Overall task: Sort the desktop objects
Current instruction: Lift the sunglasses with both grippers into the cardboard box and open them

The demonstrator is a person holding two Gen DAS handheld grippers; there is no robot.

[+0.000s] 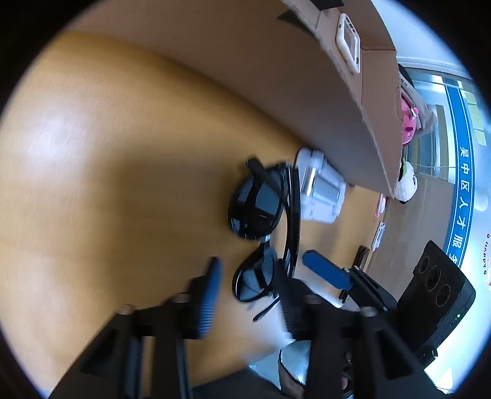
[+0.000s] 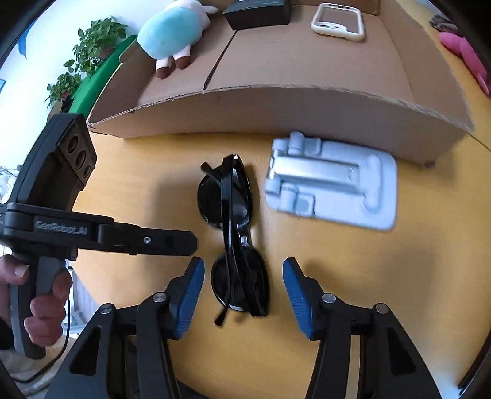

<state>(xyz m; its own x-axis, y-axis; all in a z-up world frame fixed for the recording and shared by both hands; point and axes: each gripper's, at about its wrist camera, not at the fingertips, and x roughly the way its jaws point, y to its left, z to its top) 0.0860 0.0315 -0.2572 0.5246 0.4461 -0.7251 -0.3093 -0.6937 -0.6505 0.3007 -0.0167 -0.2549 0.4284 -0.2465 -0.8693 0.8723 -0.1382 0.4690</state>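
- Yellow wood-grain counter [image 2: 129, 172] carries everything, with a shallow cardboard box [image 2: 276, 110] lying along its far edge at 12 o'clock in the right wrist view.
- Folded black sunglasses [image 2: 234, 236] lie flat on the counter at the centre of that view, their long axis running from 12 to 6 o'clock.
- At about 2 o'clock from the sunglasses sits a pale grey moulded plastic tray [image 2: 331, 184], just beside them and close to the box wall.
- Inside the box are a white phone case [image 2: 337, 21] at 1 o'clock, a light-blue plush toy [image 2: 172, 33] at 11 o'clock and a black box [image 2: 257, 12] between them.
- The right hand-held gripper [image 2: 244, 294] has its 2 blue pads spread apart on either side of the lower lens, touching nothing.
- The left hand-held gripper [image 1: 248, 294] reaches in from 9 o'clock in the right wrist view; its jaws are parted, and in its own blurred view the lower lens lies between its pads, with no contact clear.
- A person's hand [image 2: 33, 300] grips its handle at 8 o'clock.
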